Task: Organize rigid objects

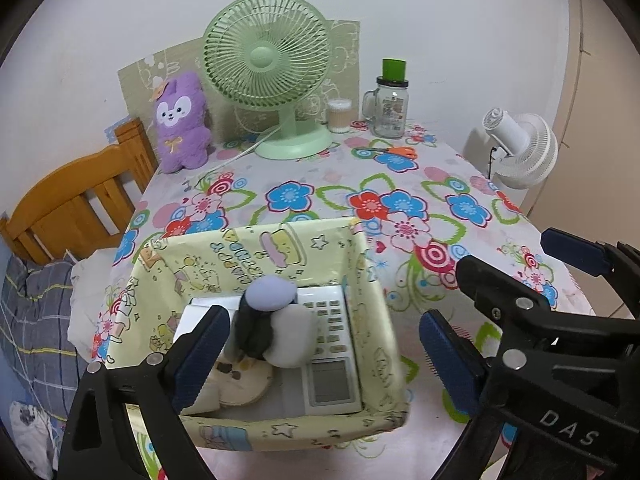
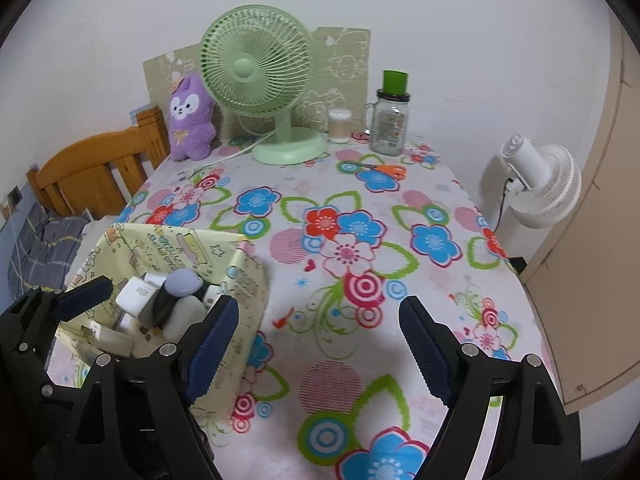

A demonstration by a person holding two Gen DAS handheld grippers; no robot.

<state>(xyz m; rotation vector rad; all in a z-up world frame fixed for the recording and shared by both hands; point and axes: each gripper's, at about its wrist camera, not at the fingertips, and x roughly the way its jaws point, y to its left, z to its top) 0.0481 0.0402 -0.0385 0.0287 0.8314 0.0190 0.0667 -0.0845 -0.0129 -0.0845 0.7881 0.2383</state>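
Note:
A pale yellow printed box (image 1: 280, 432) stands on the flowered table (image 1: 400, 184). It holds a white remote control (image 1: 332, 356), a white charger block (image 1: 208, 308), a round cream item (image 1: 240, 380) and a small figure with a lilac cap (image 1: 268, 292). My left gripper (image 1: 320, 356) is open and empty above the box. My right gripper (image 2: 320, 344) is open and empty over bare tablecloth to the right of the box (image 2: 240, 276). The right gripper's fingers (image 1: 572, 256) show at the right edge of the left wrist view.
At the table's back stand a green desk fan (image 1: 268, 64), a purple plush toy (image 1: 180, 124), a glass jar with green lid (image 1: 390, 108), a cotton swab tub (image 1: 339, 116) and orange scissors (image 1: 396, 151). A white fan (image 1: 520, 144) stands right; a wooden bedframe (image 1: 80, 200) left.

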